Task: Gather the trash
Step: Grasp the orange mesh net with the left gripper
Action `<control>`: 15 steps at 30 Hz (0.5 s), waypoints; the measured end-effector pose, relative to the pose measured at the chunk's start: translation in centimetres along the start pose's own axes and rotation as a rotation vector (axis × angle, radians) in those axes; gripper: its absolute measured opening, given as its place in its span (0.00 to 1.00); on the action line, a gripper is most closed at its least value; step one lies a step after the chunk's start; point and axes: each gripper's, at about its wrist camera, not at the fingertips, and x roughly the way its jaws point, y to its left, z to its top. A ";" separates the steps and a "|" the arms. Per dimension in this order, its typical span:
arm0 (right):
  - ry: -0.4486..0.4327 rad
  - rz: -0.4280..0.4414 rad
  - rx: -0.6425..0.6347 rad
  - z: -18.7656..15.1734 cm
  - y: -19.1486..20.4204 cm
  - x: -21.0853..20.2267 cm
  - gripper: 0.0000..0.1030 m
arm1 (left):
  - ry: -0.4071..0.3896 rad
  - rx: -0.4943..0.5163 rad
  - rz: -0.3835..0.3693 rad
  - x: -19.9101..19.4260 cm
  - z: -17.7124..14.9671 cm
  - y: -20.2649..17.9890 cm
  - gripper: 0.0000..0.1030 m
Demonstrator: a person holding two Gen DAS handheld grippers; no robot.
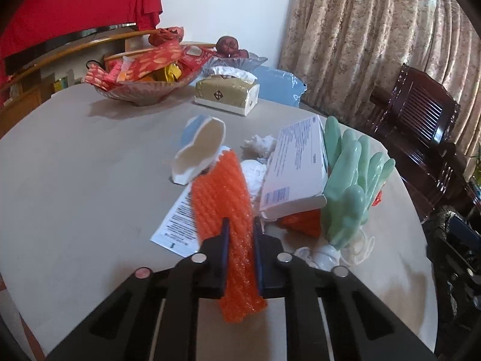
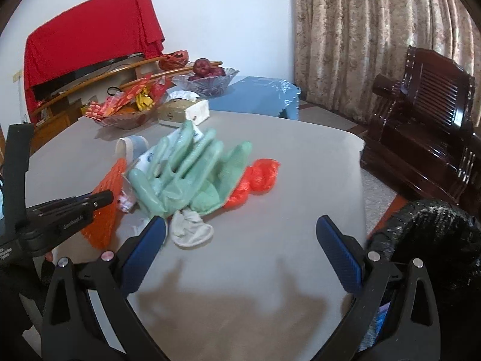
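Home living or dining room. Patterned floor-length curtains (image 2: 375, 39), dark carved wooden armchair (image 2: 427, 120), red cloth draped over a flat screen (image 2: 87, 48) on a wooden stand. On the surface (image 2: 270, 240): snack bowl (image 1: 144, 90), fruit bowl (image 2: 207, 82), tissue box (image 1: 228, 94).

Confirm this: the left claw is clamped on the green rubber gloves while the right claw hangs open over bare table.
Not quite. The left claw is clamped on the orange foam net, not the green rubber gloves, which lie untouched to its right; the left wrist view shows it. The rest stands: the right claw hangs open over bare table.
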 end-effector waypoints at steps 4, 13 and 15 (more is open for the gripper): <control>-0.009 0.025 -0.004 0.6 1.2 0.7 0.94 | -0.021 -0.009 -0.009 -1.1 0.3 0.5 0.11; 0.002 0.052 -0.010 2.4 3.2 3.4 0.75 | -0.098 0.014 -0.015 -3.0 1.8 0.6 0.11; 0.005 0.062 -0.019 2.7 3.6 3.9 0.73 | -0.106 0.026 -0.015 -3.1 1.9 0.6 0.11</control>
